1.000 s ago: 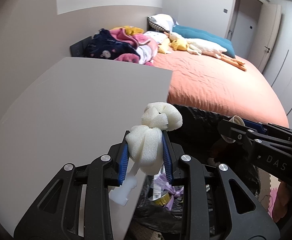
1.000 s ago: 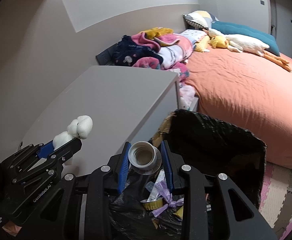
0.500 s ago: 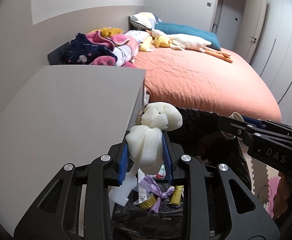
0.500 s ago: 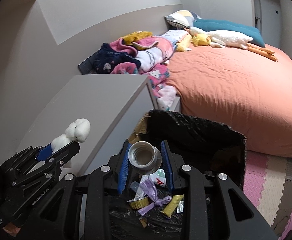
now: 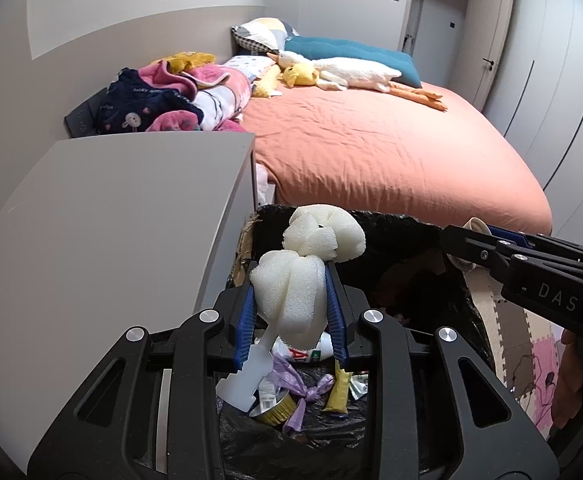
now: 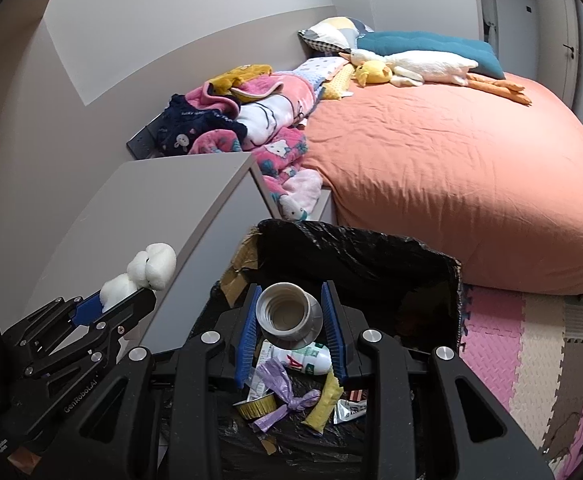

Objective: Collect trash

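My left gripper (image 5: 290,292) is shut on a white foam sponge on a plastic handle (image 5: 297,280), held over the near left part of a box lined with a black trash bag (image 5: 395,232). It also shows in the right wrist view (image 6: 147,270). My right gripper (image 6: 289,312) is shut on a white plastic bottle (image 6: 287,316), neck toward the camera, above the trash bag (image 6: 355,248). In the bag lie a white bottle (image 6: 305,360), a purple bag (image 6: 279,380), a gold tin (image 6: 257,406) and a yellow wrapper (image 6: 325,402).
A grey cabinet (image 5: 103,216) stands left of the bin. An orange bed (image 5: 379,148) with a heap of clothes (image 5: 171,96), pillows and a plush goose (image 5: 347,72) lies behind. Foam floor mats (image 6: 531,348) are on the right.
Both grippers have moved to the right, off the cabinet and over the open bag, still holding their items. More of the bag's contents shows.
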Motion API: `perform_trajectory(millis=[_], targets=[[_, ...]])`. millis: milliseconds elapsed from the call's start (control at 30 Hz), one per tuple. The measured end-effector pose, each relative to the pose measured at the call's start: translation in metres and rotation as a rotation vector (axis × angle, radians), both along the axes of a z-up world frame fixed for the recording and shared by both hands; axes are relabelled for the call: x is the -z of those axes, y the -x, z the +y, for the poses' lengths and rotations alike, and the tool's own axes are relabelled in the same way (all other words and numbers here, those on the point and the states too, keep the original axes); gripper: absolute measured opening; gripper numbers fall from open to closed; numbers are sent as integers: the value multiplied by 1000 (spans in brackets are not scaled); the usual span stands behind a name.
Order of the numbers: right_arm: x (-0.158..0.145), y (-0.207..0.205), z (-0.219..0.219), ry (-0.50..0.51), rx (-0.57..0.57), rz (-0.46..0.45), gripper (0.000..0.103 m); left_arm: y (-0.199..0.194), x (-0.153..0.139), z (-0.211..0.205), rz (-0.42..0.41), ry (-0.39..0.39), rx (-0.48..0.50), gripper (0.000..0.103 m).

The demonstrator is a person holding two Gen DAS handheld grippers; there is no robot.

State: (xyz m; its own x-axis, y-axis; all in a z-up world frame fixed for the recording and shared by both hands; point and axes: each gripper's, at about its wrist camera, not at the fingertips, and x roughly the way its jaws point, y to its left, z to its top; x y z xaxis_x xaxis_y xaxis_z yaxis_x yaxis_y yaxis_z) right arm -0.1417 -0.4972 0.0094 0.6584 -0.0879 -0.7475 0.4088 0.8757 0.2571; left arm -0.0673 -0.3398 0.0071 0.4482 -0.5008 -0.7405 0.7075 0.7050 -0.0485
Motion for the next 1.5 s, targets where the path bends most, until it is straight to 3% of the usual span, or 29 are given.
perform_trajectory(millis=[400,467,500,533,600,633,733,1500], targets=[[7,-2,-9,-9,23,18,32,-4,7,-7,12,-14,11,31],[7,-1,-9,-8,23,17,32,-5,6,-6,10,-16,8,35],[6,-1,-10,-1,28,14,34,-5,6,-6,7,-16,4,45],[5,0,-10,5,31,12,45,-6,5,-4,-3,-17,-11,64],[1,3,-10,21,40,-7,59,-7,2,-1,-17,-2,-30,87],[-1,4,-10,30,44,-13,64,-8,0,1,-21,4,-41,93],[-4,5,-10,45,49,-27,69,-8,-4,4,-31,15,-55,95],[-3,6,-8,48,40,-22,70,-2,-5,4,-38,27,-25,95]])
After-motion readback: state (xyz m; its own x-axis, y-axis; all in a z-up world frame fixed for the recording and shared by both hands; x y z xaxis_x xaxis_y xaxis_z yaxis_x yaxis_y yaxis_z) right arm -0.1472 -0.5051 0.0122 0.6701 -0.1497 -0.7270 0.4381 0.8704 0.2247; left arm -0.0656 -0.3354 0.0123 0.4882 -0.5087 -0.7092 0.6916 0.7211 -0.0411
